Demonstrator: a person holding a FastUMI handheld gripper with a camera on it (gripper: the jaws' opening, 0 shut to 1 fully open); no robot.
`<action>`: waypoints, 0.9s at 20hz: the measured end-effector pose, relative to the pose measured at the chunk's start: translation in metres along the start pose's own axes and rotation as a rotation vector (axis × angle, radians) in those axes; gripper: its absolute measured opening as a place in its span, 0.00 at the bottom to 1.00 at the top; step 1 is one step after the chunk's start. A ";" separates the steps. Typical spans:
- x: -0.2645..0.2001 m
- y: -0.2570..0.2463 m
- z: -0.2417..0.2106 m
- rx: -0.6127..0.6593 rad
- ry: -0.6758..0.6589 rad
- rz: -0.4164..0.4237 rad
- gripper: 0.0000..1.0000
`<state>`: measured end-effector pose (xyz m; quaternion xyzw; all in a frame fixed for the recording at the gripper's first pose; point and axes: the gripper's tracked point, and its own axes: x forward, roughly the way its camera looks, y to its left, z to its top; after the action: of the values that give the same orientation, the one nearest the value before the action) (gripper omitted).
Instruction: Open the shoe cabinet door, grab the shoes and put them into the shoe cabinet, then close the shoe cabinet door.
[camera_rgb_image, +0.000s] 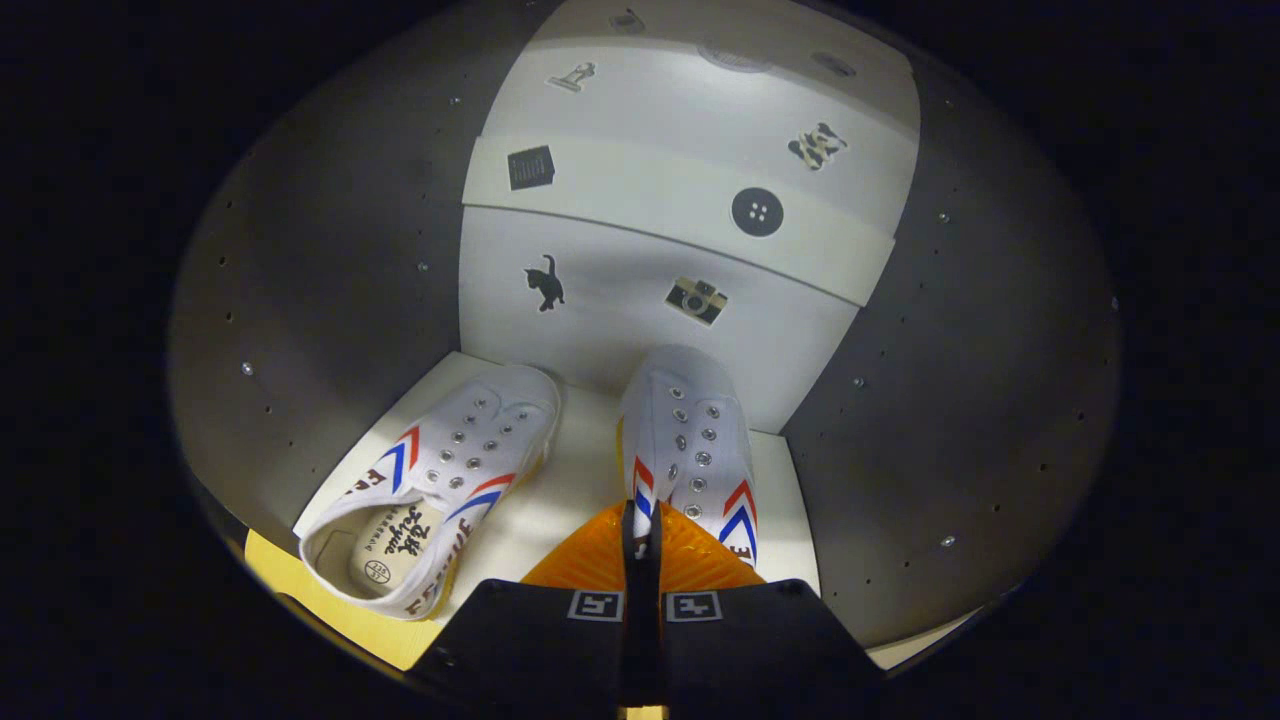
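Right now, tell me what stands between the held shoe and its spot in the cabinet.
Nothing visible. The gripper pinches the right shoe, already on the cabinet floor beside the other shoe, toe at the back panel.

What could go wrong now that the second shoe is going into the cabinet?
1. The tongs look shut on the edge of the right shoe, just a thin pinch, so it might slip or flop over when let go.
2. That shoe's toe already seems to touch the white back wall; pushing further could jam it.
3. The left shoe lies angled with its heel near the shelf's front edge, so the door might catch on it.
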<state>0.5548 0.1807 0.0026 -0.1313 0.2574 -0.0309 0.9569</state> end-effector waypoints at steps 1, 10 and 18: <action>0.003 0.002 -0.002 0.012 0.011 0.007 0.01; -0.020 0.002 0.003 0.112 -0.020 -0.030 0.57; -0.173 0.024 0.025 0.107 -0.318 -0.007 0.98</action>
<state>0.4174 0.2313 0.1013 -0.0844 0.1004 -0.0269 0.9910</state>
